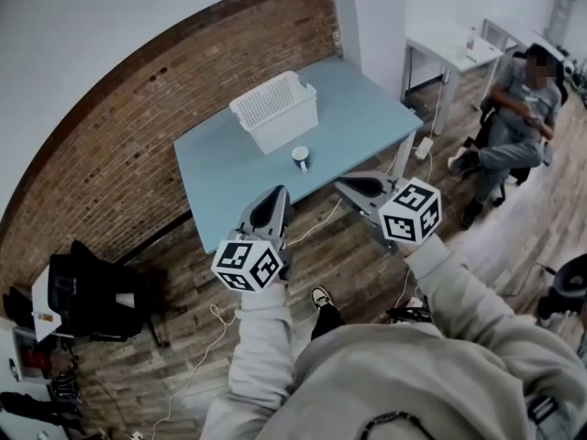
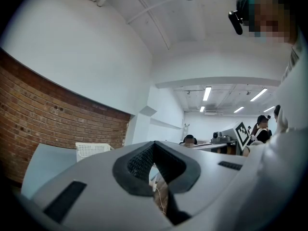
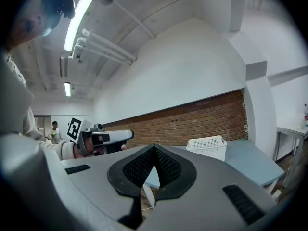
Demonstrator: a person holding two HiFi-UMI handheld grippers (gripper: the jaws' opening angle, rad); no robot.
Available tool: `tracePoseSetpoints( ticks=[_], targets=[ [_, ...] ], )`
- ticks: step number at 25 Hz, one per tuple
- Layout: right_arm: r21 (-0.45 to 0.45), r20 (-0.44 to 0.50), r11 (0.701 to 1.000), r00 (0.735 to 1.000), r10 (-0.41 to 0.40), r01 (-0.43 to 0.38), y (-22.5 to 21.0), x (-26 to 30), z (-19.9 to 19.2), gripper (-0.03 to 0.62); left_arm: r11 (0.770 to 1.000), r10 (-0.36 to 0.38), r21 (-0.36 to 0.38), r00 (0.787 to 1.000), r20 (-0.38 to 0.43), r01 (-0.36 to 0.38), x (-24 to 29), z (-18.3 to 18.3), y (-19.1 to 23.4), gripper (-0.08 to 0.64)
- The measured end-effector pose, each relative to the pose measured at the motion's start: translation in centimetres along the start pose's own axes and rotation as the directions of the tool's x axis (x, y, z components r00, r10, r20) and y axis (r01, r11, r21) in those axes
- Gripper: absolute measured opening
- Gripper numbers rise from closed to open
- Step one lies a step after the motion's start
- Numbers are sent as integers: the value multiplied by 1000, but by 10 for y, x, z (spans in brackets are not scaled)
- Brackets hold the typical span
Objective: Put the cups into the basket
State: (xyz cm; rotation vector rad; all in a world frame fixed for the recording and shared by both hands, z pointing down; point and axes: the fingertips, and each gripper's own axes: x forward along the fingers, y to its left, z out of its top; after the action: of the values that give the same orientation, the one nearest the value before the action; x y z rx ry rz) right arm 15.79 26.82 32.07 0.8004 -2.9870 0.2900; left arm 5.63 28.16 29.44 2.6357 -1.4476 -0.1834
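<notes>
In the head view a white lattice basket (image 1: pixel 273 110) stands on the blue table (image 1: pixel 220 168). One small white cup (image 1: pixel 301 158) with a dark inside stands just in front of it. Both grippers are held level above the wooden floor, short of the table's near edge. The left gripper (image 1: pixel 278 193) is shut and holds nothing, and the right gripper (image 1: pixel 341 184) is likewise shut and empty. The left gripper view shows its jaws (image 2: pixel 154 143) meeting at the tip, with the basket (image 2: pixel 92 149) beyond on the left. The right gripper view shows its closed tip (image 3: pixel 154 147), with the basket (image 3: pixel 208 146) to the right.
A brick wall (image 1: pixel 110 154) runs behind the table. A person (image 1: pixel 523 117) sits on a chair at the right, near a white desk (image 1: pixel 454 49). A black chair (image 1: pixel 92 296) stands at the left. Cables (image 1: pixel 211 337) trail over the floor.
</notes>
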Motion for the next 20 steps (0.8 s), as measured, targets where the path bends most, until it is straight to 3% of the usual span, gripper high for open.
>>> tracePoseSetpoints(
  ticks=[11,20],
  targets=[
    [6,-22,1000,1000,-15,15,-65,126,27,9,999,-28,-28,1000,-15,27,73,21,126,-4],
    [23,-36,998,998,-50,51,-117,222,34,9,997,-52,-66,997,-58,48,114,8,220,-5]
  ],
)
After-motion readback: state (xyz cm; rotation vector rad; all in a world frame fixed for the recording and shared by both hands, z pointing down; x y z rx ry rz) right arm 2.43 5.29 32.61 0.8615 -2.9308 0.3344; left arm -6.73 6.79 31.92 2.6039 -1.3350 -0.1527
